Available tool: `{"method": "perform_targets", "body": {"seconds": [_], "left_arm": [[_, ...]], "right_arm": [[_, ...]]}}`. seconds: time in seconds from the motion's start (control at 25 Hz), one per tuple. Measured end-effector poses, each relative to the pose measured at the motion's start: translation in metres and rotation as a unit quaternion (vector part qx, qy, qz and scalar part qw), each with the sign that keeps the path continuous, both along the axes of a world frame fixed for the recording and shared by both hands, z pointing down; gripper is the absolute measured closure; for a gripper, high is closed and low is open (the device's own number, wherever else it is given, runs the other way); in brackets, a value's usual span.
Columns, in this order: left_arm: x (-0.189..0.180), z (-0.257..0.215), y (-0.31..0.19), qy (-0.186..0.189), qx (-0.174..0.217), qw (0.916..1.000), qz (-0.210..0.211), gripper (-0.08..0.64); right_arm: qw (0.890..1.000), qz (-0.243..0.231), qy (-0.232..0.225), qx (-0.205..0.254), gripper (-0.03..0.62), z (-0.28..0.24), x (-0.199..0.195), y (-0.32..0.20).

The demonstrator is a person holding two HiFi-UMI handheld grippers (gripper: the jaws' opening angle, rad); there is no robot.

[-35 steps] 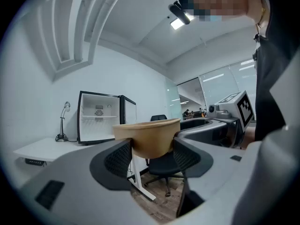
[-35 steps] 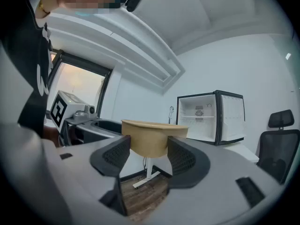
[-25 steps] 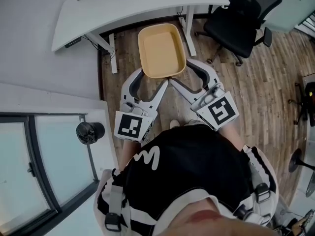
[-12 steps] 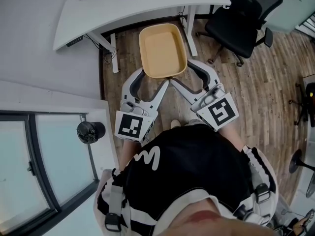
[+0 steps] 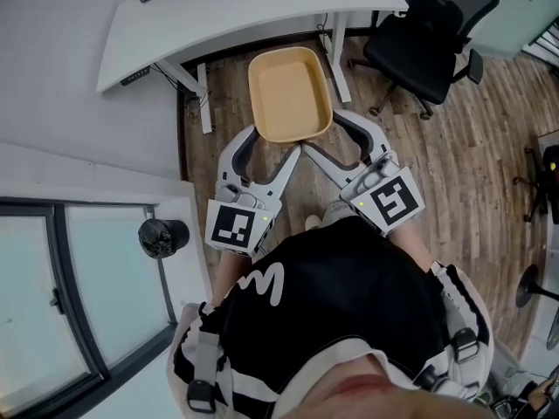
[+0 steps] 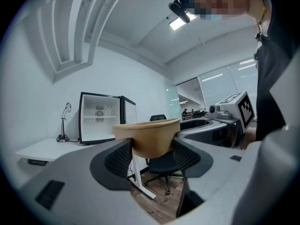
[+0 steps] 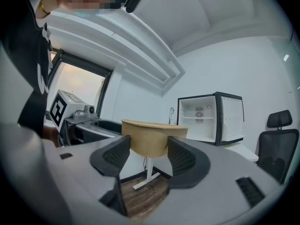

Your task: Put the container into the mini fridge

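Observation:
A tan, empty, rectangular container (image 5: 290, 92) hangs over the wooden floor in front of the white desk (image 5: 244, 11). My left gripper (image 5: 272, 142) is shut on its near left end and my right gripper (image 5: 321, 133) is shut on its near right end. In the left gripper view the container (image 6: 147, 136) sits between the ribbed pads (image 6: 117, 157). Beyond it the mini fridge (image 6: 101, 118) stands on the desk with its door open. In the right gripper view the container (image 7: 152, 136) is clamped by my right gripper (image 7: 149, 156). The open fridge (image 7: 211, 118) is farther right.
A black office chair (image 5: 428, 37) stands right of the desk. A desk lamp (image 6: 63, 123) is left of the fridge. A glass partition (image 5: 79, 295) and a black round object (image 5: 157, 236) lie to my left. The desk legs (image 5: 336, 51) flank the container.
The container and both grippers have drifted a little to the right and nearer to me. Both grips are unchanged.

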State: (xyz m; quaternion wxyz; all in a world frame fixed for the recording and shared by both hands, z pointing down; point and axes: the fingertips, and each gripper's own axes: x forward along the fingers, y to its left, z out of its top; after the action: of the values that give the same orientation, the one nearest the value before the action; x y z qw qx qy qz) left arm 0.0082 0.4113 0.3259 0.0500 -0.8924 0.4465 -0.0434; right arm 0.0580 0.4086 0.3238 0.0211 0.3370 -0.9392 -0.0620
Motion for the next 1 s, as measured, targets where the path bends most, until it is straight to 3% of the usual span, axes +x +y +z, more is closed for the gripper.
{"method": "perform_targets", "body": {"seconds": [0.52,1.0], "left_arm": [[-0.001,0.004,-0.002,0.007,-0.002,1.0,-0.007,0.282],[-0.013,0.007,-0.034,0.012,0.002,0.9998,-0.014,0.284]], "right_arm": [[1.0,-0.001,-0.002,-0.008,0.331,0.003,0.0,-0.003],[1.0,-0.012,-0.003,-0.003,0.332,0.004,-0.013,-0.036]]}}
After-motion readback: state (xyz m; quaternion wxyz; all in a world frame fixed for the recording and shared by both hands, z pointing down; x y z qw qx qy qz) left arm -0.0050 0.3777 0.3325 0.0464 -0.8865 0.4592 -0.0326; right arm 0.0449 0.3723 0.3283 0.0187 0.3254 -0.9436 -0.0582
